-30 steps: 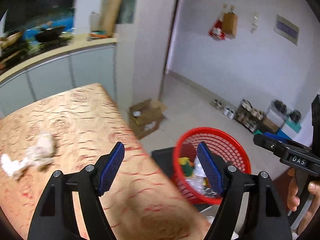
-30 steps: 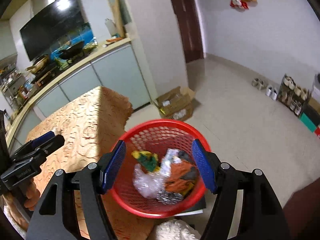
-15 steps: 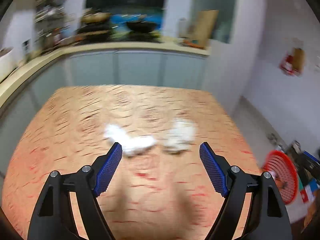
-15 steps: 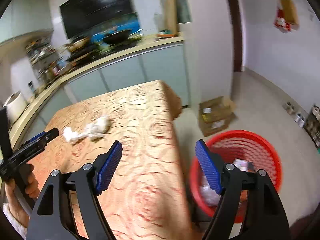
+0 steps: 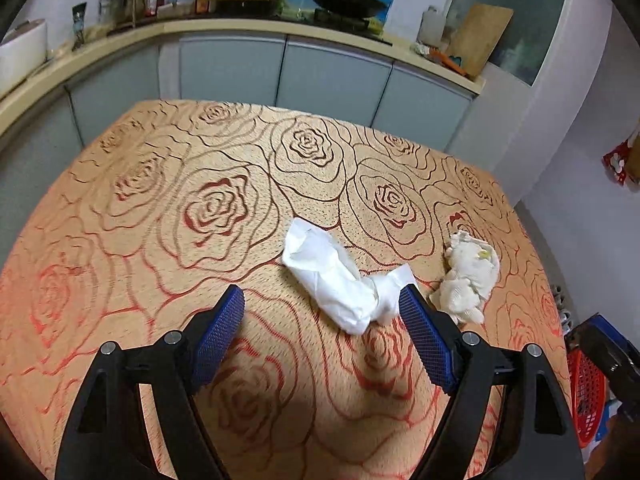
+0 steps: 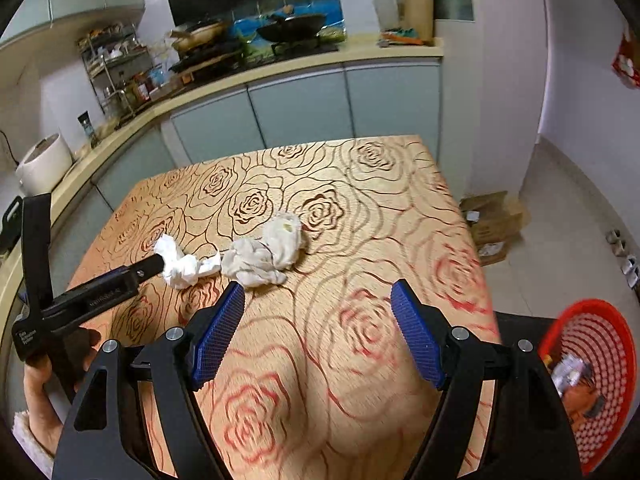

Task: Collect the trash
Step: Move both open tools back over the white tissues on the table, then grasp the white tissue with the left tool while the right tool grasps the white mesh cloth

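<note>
Two crumpled white tissues lie on the rose-patterned table [image 5: 160, 208]. The longer tissue [image 5: 336, 276] lies just ahead of my open, empty left gripper [image 5: 322, 306], near its right finger; in the right wrist view it [image 6: 182, 264] sits by the left gripper's tip. The rounder wad [image 5: 470, 276] lies to its right, also seen in the right wrist view [image 6: 268, 256]. My right gripper [image 6: 318, 300] is open and empty, above the table short of the wad. The red mesh basket [image 6: 596, 368] with trash stands on the floor at right.
The table's right edge [image 6: 476, 256] drops to the tiled floor. A cardboard box [image 6: 492, 220] sits on the floor beyond the table. A kitchen counter [image 5: 240, 28] with cabinets runs behind the table. The basket's rim shows in the left wrist view [image 5: 584, 396].
Both grippers swung from over the red basket back to the table. The left gripper has closed in on the longer tissue; the basket is now off to the right.
</note>
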Demonstrator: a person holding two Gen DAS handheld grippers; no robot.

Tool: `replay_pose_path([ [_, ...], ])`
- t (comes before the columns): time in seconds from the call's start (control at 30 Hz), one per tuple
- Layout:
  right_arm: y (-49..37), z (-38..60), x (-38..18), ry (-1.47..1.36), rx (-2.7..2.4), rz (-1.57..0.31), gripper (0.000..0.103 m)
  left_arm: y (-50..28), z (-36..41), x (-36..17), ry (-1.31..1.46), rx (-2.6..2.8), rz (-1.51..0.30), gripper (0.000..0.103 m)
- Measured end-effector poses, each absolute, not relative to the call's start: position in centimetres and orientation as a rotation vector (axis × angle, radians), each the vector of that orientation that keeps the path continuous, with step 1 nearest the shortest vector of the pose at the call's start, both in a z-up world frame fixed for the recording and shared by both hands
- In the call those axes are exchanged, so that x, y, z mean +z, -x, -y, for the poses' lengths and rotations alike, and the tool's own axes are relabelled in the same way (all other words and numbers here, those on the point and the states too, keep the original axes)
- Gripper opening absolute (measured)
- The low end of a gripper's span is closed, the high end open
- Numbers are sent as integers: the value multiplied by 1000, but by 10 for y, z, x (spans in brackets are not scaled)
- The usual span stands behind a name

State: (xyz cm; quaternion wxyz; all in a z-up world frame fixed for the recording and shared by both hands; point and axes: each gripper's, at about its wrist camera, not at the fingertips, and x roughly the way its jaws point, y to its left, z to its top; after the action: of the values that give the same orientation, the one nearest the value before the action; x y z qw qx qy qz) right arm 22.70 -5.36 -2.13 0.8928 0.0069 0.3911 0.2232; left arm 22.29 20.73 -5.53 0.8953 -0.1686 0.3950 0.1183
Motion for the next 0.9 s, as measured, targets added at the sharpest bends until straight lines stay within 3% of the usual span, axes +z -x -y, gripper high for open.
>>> replay_pose_path([
  [0.2,-248,39,-34,-5,468,-836,73,-249,-200,-66,335,190,-840,73],
  [0.27,-256,33,-37,5,473,-841,73,-254,-197,-69,330,180,-852,58],
  [0.4,-265,19,-43,32,489,-851,73,-260,-197,-74,328,161,-854,49],
  [0.47,-268,10,-47,48,505,-856,73,-260,-196,-73,321,144,-852,35],
  [0.53,-271,-2,-51,67,528,-866,74,-258,-196,-70,305,141,-847,29],
  [0.83,-280,-43,-70,154,549,-887,74,-228,-208,-48,221,220,-787,27],
  [0.9,-281,-49,-71,169,544,-882,70,-220,-211,-41,201,245,-769,27],
])
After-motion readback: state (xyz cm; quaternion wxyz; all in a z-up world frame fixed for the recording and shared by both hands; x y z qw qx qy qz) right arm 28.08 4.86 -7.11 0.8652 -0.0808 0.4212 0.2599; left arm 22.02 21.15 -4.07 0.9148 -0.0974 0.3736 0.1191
